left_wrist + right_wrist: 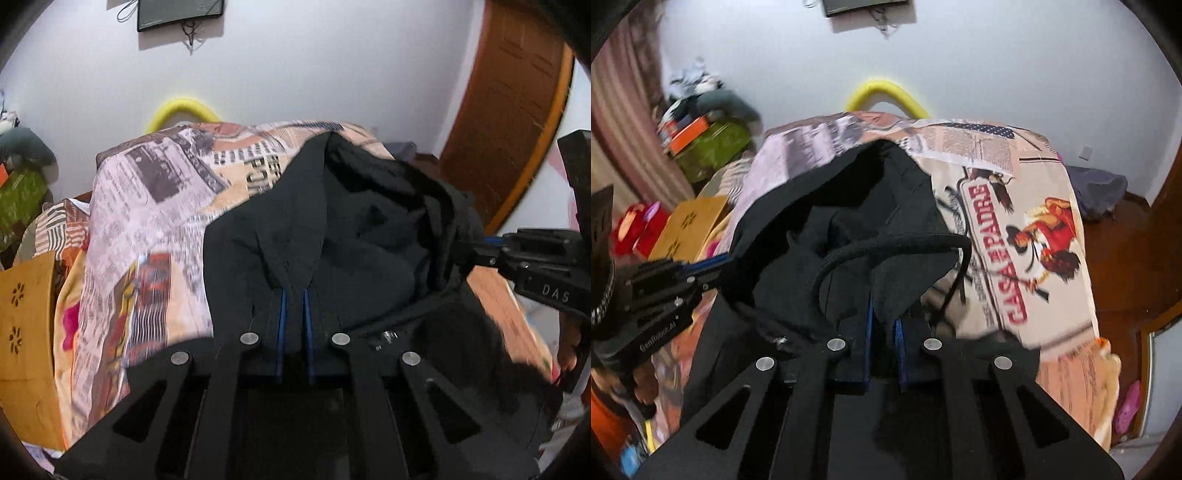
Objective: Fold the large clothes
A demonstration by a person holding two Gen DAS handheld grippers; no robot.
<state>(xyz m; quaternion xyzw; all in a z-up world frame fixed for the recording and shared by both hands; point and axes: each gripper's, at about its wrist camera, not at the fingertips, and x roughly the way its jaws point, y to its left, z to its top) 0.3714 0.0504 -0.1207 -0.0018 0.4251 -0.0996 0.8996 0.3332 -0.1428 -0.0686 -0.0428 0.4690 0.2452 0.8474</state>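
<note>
A large black hooded garment [369, 236] hangs bunched between my two grippers above a bed with a newspaper-print cover [147, 206]. My left gripper [294, 291] is shut on a fold of the black cloth, blue pads pinching it. My right gripper [882, 321] is shut on another edge of the same garment [849, 229]. A black drawcord [886, 245] loops across the cloth. Each gripper shows in the other's view: the right one [472, 251] at the right edge, the left one [713, 266] at the left.
The bed cover [1015, 221] fills the middle. A yellow curved tube [886, 92] stands behind the bed against the white wall. A wooden panel [26, 325] and cluttered boxes [705, 144] lie left. A brown wooden door [509, 110] and floor lie right.
</note>
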